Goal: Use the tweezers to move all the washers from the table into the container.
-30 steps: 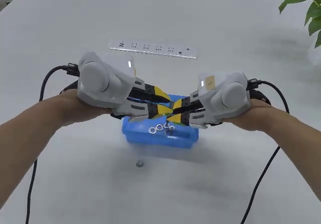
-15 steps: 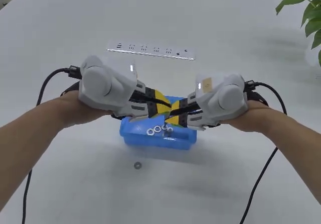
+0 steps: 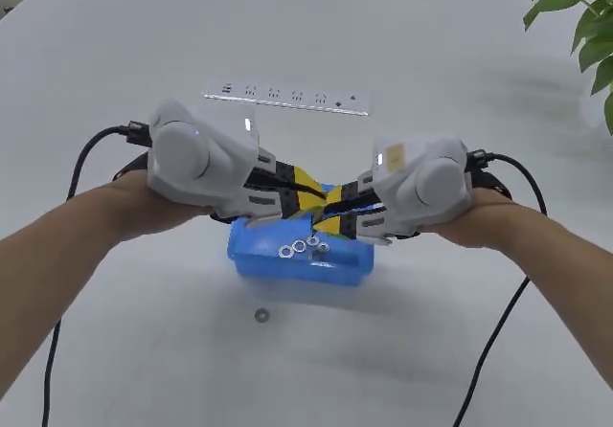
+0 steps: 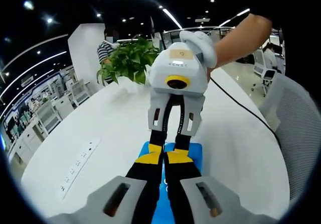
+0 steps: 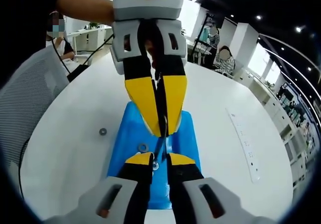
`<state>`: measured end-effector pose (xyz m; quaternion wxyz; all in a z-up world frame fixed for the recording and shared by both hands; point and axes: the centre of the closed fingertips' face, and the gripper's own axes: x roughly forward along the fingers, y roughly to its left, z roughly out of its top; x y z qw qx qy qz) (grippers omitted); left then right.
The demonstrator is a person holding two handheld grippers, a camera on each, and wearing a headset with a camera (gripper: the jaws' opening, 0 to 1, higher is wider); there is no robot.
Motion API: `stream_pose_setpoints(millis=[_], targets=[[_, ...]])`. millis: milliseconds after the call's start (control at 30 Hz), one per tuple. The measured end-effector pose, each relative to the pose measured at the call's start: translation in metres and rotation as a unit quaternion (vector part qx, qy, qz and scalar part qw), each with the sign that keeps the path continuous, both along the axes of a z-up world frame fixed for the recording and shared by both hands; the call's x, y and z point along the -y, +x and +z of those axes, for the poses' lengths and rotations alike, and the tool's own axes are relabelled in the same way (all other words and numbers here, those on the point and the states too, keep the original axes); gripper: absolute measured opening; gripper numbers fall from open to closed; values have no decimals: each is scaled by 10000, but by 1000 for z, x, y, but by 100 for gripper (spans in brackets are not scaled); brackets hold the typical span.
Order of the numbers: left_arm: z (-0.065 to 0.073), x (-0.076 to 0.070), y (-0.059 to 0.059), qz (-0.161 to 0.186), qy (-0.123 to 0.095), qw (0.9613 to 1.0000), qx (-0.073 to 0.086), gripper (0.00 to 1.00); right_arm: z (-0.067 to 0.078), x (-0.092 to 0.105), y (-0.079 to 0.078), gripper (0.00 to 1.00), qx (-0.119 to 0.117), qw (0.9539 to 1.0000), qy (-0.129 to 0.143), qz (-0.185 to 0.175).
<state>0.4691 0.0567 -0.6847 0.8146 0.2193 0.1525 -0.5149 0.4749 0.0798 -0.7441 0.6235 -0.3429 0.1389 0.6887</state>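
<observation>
The two grippers meet tip to tip above the blue container (image 3: pixel 297 270), which sits on the white table (image 3: pixel 172 360); in the head view the housings and the person's hands hide most of the container's far side, and the tweezers cannot be made out there at all. In the right gripper view the tweezers (image 5: pixel 159 146) show as a thin dark sliver running from the left gripper (image 5: pixel 161 128) down towards the right gripper (image 5: pixel 160 159); the left gripper's yellow jaws are clenched on the upper end, with no gap beyond that sliver. The right gripper's own jaws stand close together with the lower end of the tweezers in the narrow slot between them; whether they press on it or merely flank it I cannot tell. A small washer-like ring lies right at the tweezers' tip, too blurred to say if it is pinched.

Four washers (image 3: pixel 300 247) rest in a loose row on the container's upper face; whether that face is a lid or a shallow floor is unclear. One more washer (image 3: pixel 261 315) lies alone on the table, just in front of the container. A power strip (image 3: pixel 287 97) lies well beyond; a plant (image 3: pixel 575 15) is cut off at the upper right edge.
</observation>
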Motion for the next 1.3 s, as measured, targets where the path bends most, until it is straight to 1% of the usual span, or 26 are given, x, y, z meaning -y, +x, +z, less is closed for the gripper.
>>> stream_pose_setpoints(millis=[267, 600, 667, 700, 800, 933, 1000, 1067, 1167, 1300], targets=[[8, -3, -2, 56, -58, 10000, -43, 5, 8, 6, -1, 20, -41, 9998, 63, -160], [19, -8, -5, 174, -121, 9997, -93, 5, 23, 19, -6, 29, -82, 9988, 218, -430], [22, -7, -8, 162, -184, 9996, -136, 5, 25, 22, -7, 32, -108, 9985, 231, -492], [24, -7, -10, 149, -193, 9996, -126, 5, 26, 24, -8, 33, -111, 9984, 222, -511], [27, -7, -12, 142, -180, 9997, -107, 5, 29, 30, -10, 34, -108, 9979, 252, -586], [31, -8, -16, 142, -194, 9996, -119, 5, 31, 36, -14, 39, -173, 9969, 283, -708], [31, -8, -19, 125, -165, 9997, -115, 5, 32, 39, -16, 41, -197, 9965, 301, -755], [33, -8, -21, 124, -165, 9997, -119, 5, 34, 42, -17, 42, -213, 9957, 335, -836], [35, -9, -24, 138, -172, 9997, -122, 5, 36, 45, -20, 48, -319, 9939, 394, -974], [38, -11, -30, 160, -172, 9996, -174, 5, 38, 50, -23, 52, -398, 9920, 410, -1124]])
